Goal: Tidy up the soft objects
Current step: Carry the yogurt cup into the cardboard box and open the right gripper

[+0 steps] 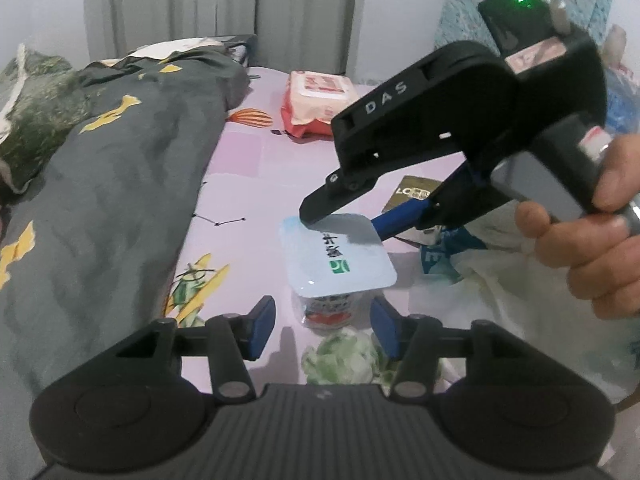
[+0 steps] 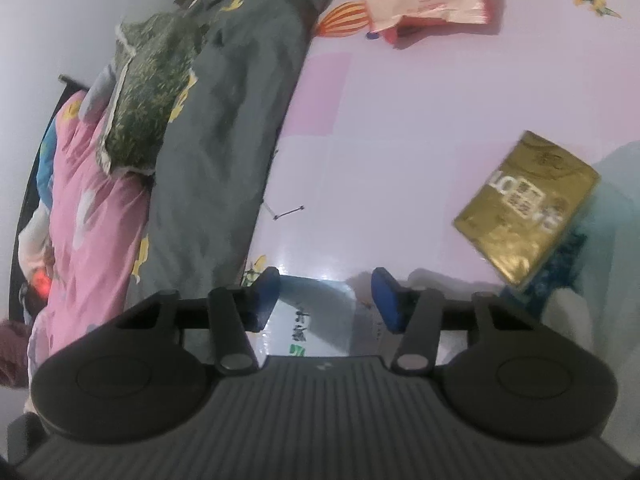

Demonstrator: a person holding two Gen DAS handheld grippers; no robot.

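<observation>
A small sealed cup with a pale blue lid (image 1: 340, 256) stands on the pink printed sheet (image 1: 240, 160). My left gripper (image 1: 324, 324) is low around the cup's base. Its blue pads (image 1: 262, 328) stand on either side with a small gap, so it is open. A hand holds my right gripper (image 1: 340, 220) from the right, its fingertips over the far edge of the lid. In the right wrist view the lid (image 2: 312, 320) lies under and between the right gripper (image 2: 324, 300), which is open with a gap at its right pad (image 2: 386, 304).
A crumpled green and white soft thing (image 1: 344, 356) lies just before the cup. A pink wipes pack (image 1: 316, 100) sits further back. A gold packet (image 2: 524, 208) lies to the right by a white plastic bag (image 1: 500, 300). A grey quilt (image 1: 120, 200) fills the left side.
</observation>
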